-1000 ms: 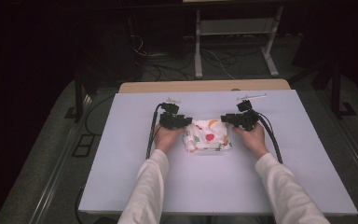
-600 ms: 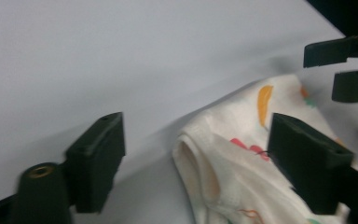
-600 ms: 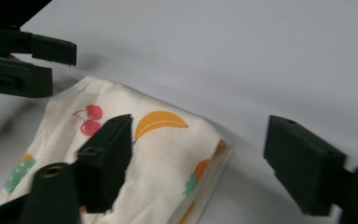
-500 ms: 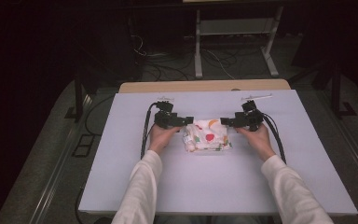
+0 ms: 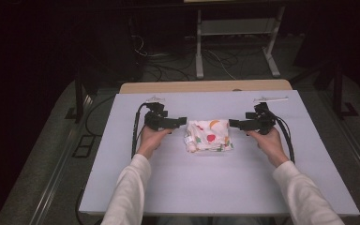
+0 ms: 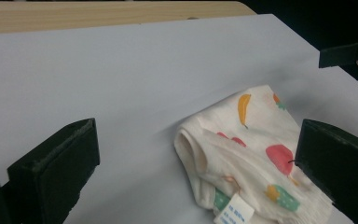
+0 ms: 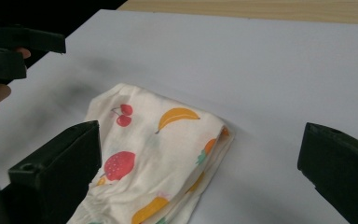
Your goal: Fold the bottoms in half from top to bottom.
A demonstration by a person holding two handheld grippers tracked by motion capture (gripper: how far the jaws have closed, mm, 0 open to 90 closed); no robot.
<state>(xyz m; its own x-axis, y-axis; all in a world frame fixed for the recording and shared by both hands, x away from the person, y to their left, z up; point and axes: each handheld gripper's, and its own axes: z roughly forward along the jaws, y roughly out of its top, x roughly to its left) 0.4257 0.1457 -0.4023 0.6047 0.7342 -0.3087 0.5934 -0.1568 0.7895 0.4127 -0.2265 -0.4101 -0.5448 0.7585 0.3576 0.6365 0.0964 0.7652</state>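
A folded white cloth (image 5: 208, 136) printed with fruit lies flat in the middle of the white table (image 5: 215, 187). My left gripper (image 5: 183, 122) hovers just to its left and points at it. Its jaws have just been opening and now stand wide, with nothing pressed between them. My right gripper (image 5: 232, 123) mirrors it at the cloth's right edge, and its jaws have also just been opening. In the left gripper view the cloth (image 6: 256, 149) lies below and ahead of the open left gripper (image 6: 198, 140). In the right gripper view the cloth (image 7: 154, 154) lies under the open right gripper (image 7: 200, 140).
A wooden strip (image 5: 206, 86) runs along the table's far edge. Black cables (image 5: 136, 131) trail from both grippers across the table. On the dark floor behind stand a metal frame (image 5: 236, 42) and loose wires. The table surface spreads wide on all sides of the cloth.
Both grippers have opened and drawn back from the cloth, the left one leftward, the right one rightward, both rising a little. The cloth stays folded on the table.
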